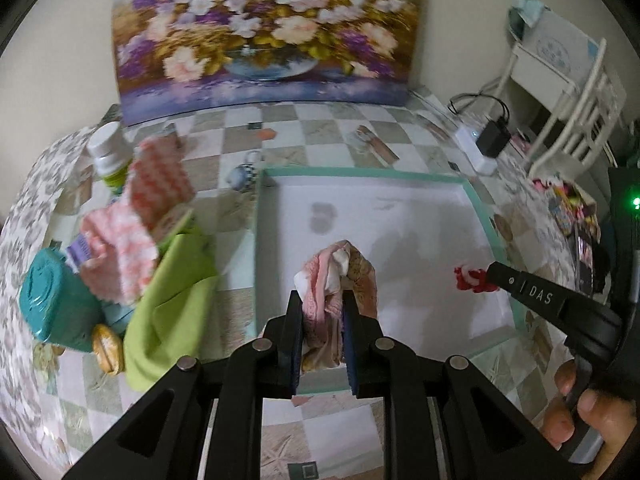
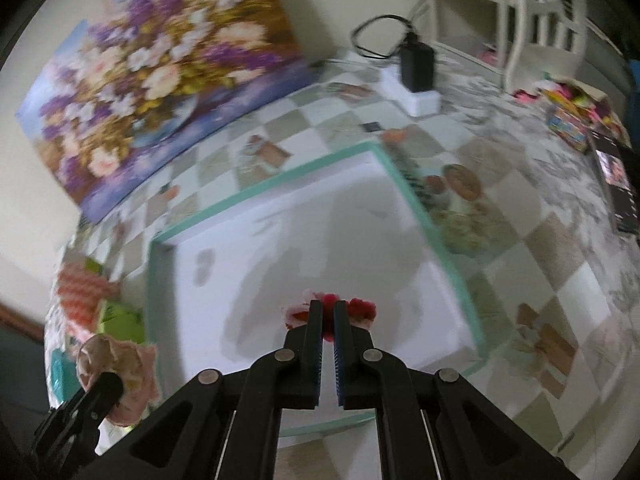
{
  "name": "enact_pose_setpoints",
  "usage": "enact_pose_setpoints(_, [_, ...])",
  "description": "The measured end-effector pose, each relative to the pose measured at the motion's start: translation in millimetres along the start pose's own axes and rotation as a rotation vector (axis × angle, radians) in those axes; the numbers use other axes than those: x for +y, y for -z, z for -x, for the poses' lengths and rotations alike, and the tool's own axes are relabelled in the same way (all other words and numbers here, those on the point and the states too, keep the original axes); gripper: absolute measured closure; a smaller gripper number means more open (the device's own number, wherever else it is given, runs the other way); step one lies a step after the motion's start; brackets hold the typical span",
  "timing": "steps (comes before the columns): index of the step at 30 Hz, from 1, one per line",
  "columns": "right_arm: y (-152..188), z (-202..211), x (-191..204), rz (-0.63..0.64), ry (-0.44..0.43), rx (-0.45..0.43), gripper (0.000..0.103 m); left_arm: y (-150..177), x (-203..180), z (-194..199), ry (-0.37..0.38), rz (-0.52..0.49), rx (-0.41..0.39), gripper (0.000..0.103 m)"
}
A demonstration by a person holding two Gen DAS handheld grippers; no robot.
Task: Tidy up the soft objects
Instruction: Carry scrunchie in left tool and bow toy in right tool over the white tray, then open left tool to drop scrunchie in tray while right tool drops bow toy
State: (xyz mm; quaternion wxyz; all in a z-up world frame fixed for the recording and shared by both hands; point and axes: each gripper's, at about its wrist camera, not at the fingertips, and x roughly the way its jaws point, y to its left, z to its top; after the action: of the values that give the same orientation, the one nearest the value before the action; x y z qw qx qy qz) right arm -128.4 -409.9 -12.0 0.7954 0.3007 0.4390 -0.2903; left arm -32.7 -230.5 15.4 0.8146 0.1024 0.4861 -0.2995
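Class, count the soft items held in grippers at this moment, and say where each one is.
2. A pink patterned cloth bundle in the left gripper; a small red-and-white fuzzy piece in the right gripper. Both are over the white teal-rimmed tray.

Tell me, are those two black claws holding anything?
Yes. The left gripper pinches a pink floral cloth around its bunched middle; the right gripper pinches a small red-and-white scrunchie at its middle.

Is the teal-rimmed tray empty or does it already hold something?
Empty on its floor: the tray shows only bare white and shadows. The pink cloth and the red-and-white soft item are each pinched in a hand-held gripper, not lying in it.
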Motion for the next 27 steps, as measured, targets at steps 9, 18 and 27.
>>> enact_pose_setpoints(9, [-3, -8, -17, -0.054, 0.052, 0.016, 0.097, -4, -15, -22, 0.026, -0.022, 0.037, 0.084])
enact_pose_setpoints(18, [-1, -11, -12, -0.034, 0.053, 0.037, 0.097, 0, -18, -24, 0.044, -0.021, 0.065, 0.07])
enact_pose_setpoints(27, [2, -20, -7, -0.012, 0.055, 0.085, 0.079, 0, -9, -26, 0.021, 0.014, 0.073, 0.049])
